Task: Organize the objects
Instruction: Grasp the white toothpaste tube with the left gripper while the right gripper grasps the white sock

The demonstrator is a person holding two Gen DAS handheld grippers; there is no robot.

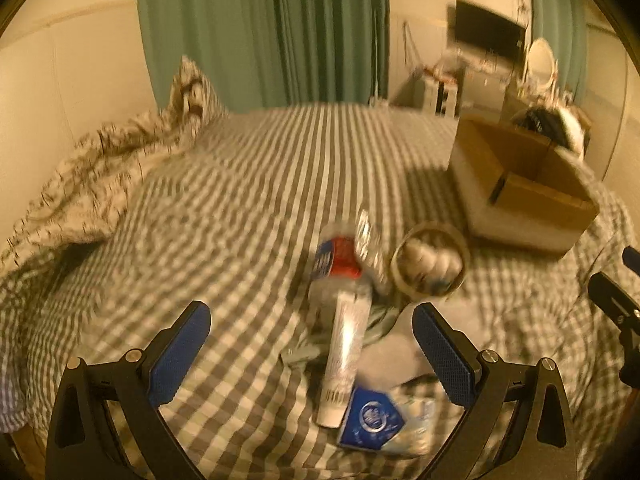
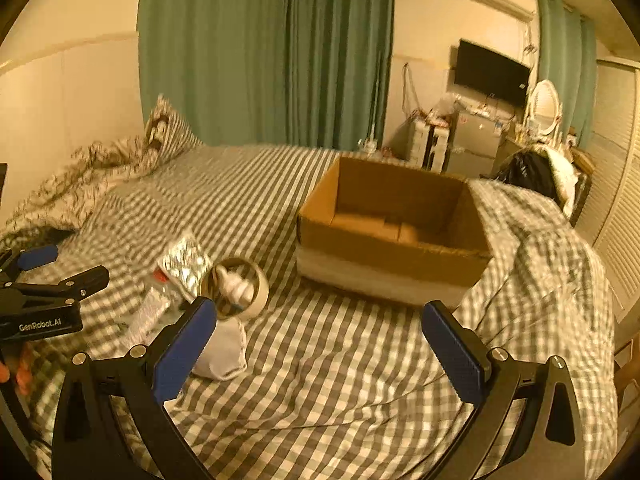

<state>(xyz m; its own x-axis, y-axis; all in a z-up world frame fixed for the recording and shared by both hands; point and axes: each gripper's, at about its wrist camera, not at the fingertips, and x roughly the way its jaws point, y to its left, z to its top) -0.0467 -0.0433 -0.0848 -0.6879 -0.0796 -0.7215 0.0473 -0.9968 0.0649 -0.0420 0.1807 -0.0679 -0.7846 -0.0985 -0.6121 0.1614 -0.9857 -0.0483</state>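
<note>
A pile of objects lies on the checked bed: a white tube [image 1: 345, 354], a clear bottle with a red and blue label [image 1: 335, 268], a silver foil pack [image 1: 366, 236], a tape roll [image 1: 430, 262] with a small white item inside, a blue packet [image 1: 374, 420] and a white cloth [image 1: 394, 354]. My left gripper [image 1: 314, 346] is open, its fingers either side of the tube, just above the pile. My right gripper [image 2: 320, 340] is open and empty over bare bedding, with the tape roll [image 2: 236, 288] and cloth [image 2: 222, 350] at its left finger. An open cardboard box [image 2: 394, 228] stands beyond.
A crumpled duvet and pillow [image 2: 120, 160] lie at the far left of the bed. A rumpled sheet [image 2: 540, 260] rises right of the box. Green curtains, a wall TV and a cluttered dresser stand behind. The box also shows in the left wrist view [image 1: 520, 188].
</note>
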